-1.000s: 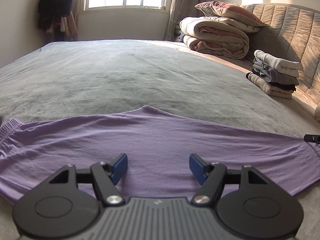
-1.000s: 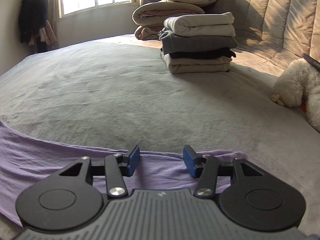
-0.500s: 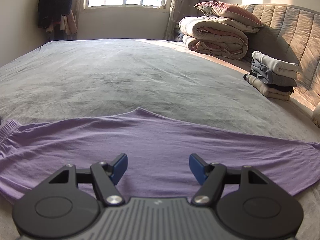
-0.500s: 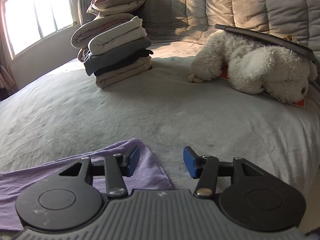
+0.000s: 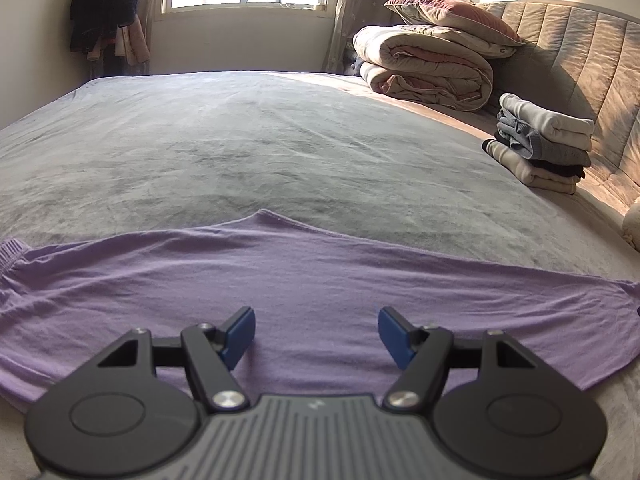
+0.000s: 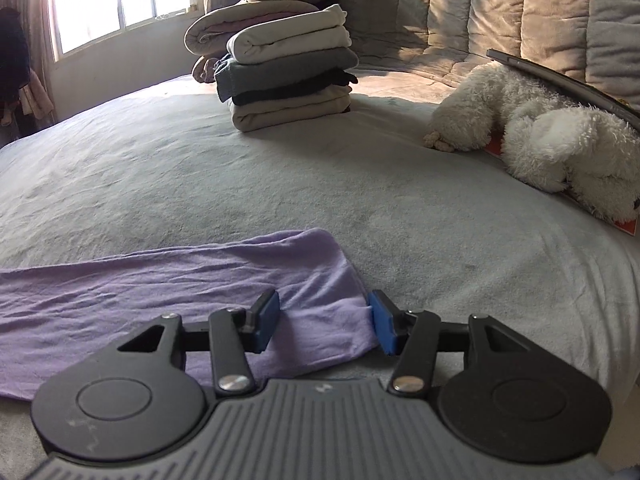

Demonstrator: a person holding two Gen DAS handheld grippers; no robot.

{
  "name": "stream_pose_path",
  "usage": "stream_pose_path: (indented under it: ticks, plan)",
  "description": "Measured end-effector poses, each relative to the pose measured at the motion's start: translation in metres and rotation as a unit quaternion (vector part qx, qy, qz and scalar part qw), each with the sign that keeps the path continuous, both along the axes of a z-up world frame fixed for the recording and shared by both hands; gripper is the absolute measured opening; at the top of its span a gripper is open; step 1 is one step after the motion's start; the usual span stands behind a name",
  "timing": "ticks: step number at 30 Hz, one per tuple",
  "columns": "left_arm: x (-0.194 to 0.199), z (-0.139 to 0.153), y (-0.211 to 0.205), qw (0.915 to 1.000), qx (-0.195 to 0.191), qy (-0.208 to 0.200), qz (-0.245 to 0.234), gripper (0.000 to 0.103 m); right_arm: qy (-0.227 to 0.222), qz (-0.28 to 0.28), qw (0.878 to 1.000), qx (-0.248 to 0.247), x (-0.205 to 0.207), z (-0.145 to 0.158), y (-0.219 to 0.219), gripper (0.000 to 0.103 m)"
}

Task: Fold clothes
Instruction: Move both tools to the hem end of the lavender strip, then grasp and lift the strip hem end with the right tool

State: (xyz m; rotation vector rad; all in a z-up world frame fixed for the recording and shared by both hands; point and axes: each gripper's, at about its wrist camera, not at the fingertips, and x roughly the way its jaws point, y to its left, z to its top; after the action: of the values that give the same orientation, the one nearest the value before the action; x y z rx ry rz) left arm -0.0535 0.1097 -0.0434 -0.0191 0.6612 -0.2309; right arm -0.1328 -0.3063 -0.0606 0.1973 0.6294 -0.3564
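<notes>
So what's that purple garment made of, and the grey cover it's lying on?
The purple garment looks like thin, matte cotton-type jersey: it lies limp with fine soft wrinkles and no sheen. The grey bed cover looks like a short-pile plush or fleece: brushed patches show lighter and darker. Exact fibres can't be told.

My right gripper (image 6: pixel 323 322) sits low over the bed (image 6: pixel 400 208), jaws apart, straddling the end of the purple garment (image 6: pixel 168 284). Cloth lies flat between the blue pads (image 6: pixel 267 322), not pinched. Folded stack of clothes (image 6: pixel 290 76) further back; white plush toy (image 6: pixel 552 140) off right.
</notes>
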Motion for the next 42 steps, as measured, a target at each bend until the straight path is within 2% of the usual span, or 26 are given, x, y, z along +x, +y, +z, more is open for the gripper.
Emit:
stream_pose_path:
  ticks: [4,8,9,11,15,17,20,23,30,36,42]
  plan:
    - [0.001,0.000,0.000,1.0000,-0.006,0.003,-0.002,0.069,0.001,0.005,1.000,0.005,0.004,0.000,0.003,0.053]
    - [0.003,0.001,-0.001,0.9996,-0.020,0.016,-0.012,0.067,0.002,0.016,1.000,0.013,0.006,0.001,0.007,0.033]
    - [0.004,0.001,-0.002,0.9993,-0.027,0.020,-0.017,0.064,0.001,0.019,1.000,0.016,0.007,0.002,0.007,0.031]
    - [0.005,0.002,-0.003,0.9984,-0.041,0.027,-0.028,0.060,0.001,0.027,0.999,0.021,0.007,0.004,0.008,0.018]
    - [0.006,0.003,-0.007,0.9937,-0.084,0.049,-0.056,0.059,-0.004,0.048,0.998,0.029,0.009,0.010,0.015,0.012]
    - [0.010,0.000,-0.005,0.9854,-0.135,0.076,-0.071,0.059,-0.011,0.063,0.997,0.032,0.010,0.016,0.025,0.011]
    - [0.016,-0.006,-0.004,0.9627,-0.225,0.114,-0.096,0.060,-0.020,0.086,0.995,0.036,0.012,0.024,0.038,0.011]
    - [0.018,-0.011,-0.011,0.9449,-0.273,0.137,-0.118,0.061,-0.029,0.109,0.993,0.040,0.015,0.032,0.052,0.011]
    - [0.021,-0.021,-0.031,0.9201,-0.321,0.169,-0.148,0.061,-0.039,0.168,0.984,0.040,0.020,0.044,0.090,0.011]
    - [0.029,-0.035,-0.042,0.8913,-0.364,0.215,-0.162,0.061,-0.027,0.229,0.973,0.028,0.024,0.042,0.130,0.011]
    - [0.032,-0.039,-0.044,0.8817,-0.382,0.225,-0.161,0.064,-0.014,0.289,0.957,0.015,0.028,0.040,0.170,0.011]
